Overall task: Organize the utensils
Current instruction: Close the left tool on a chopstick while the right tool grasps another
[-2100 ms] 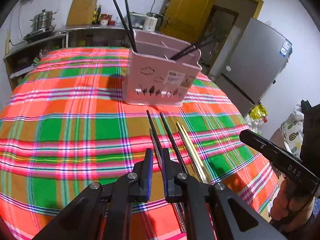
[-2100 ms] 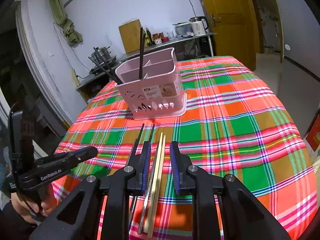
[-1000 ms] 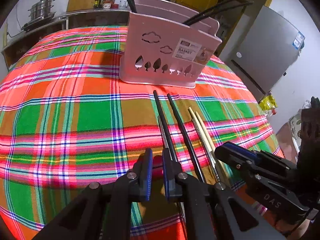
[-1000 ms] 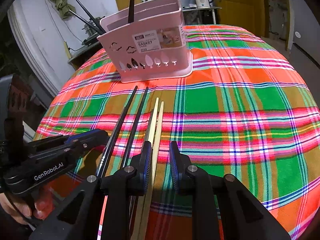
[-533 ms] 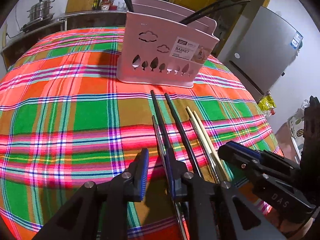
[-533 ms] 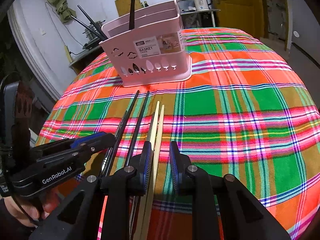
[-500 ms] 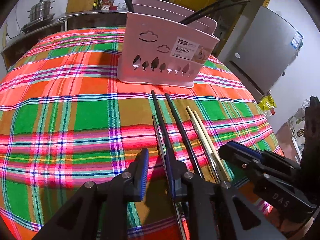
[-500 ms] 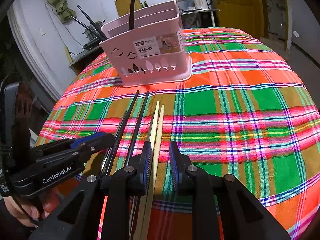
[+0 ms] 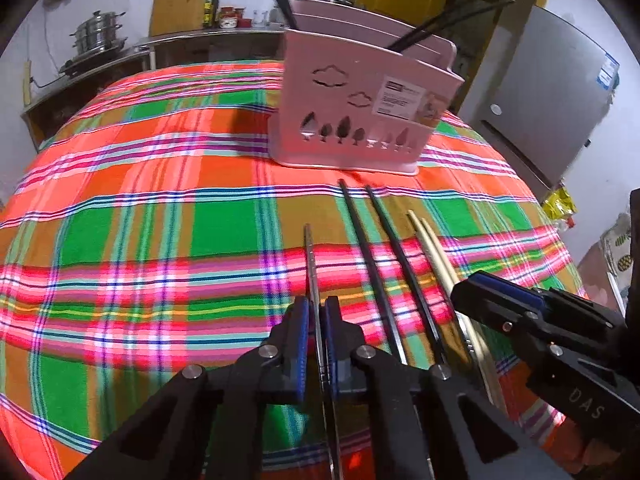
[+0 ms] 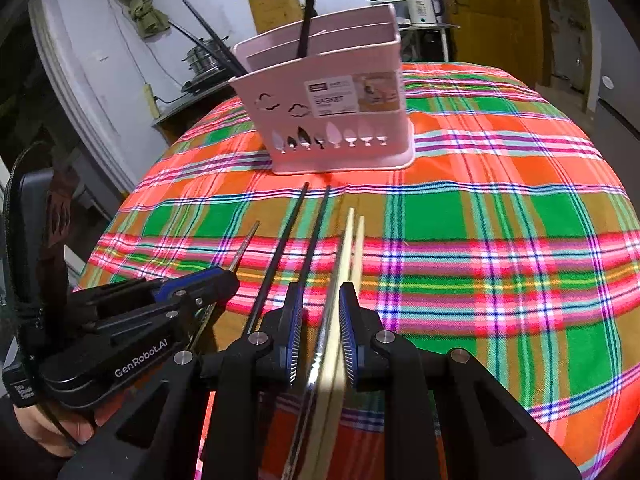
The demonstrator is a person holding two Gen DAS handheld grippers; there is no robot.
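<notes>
A pink utensil basket (image 9: 360,112) (image 10: 332,116) stands on the plaid cloth with black chopsticks in it. In front of it lie two black chopsticks (image 9: 384,256) (image 10: 288,236) and two pale wooden chopsticks (image 9: 436,256) (image 10: 354,240). My left gripper (image 9: 316,320) is shut on a silver metal chopstick (image 9: 310,264), which points toward the basket; it also shows in the right wrist view (image 10: 244,248). My right gripper (image 10: 320,312) straddles the near ends of the wooden chopsticks and a silver one (image 10: 320,344), jaws a little apart, not clamped.
The plaid tablecloth (image 9: 120,220) covers the whole table. A counter with a steel pot (image 9: 96,42) and a cutting board stands behind. A grey fridge (image 9: 552,96) stands right, a yellow door (image 10: 492,12) behind. A kettle (image 10: 422,6) sits on a side shelf.
My left gripper has closed on the silver chopstick and swung it left, away from the black pair. My right gripper has moved forward over the wooden chopsticks.
</notes>
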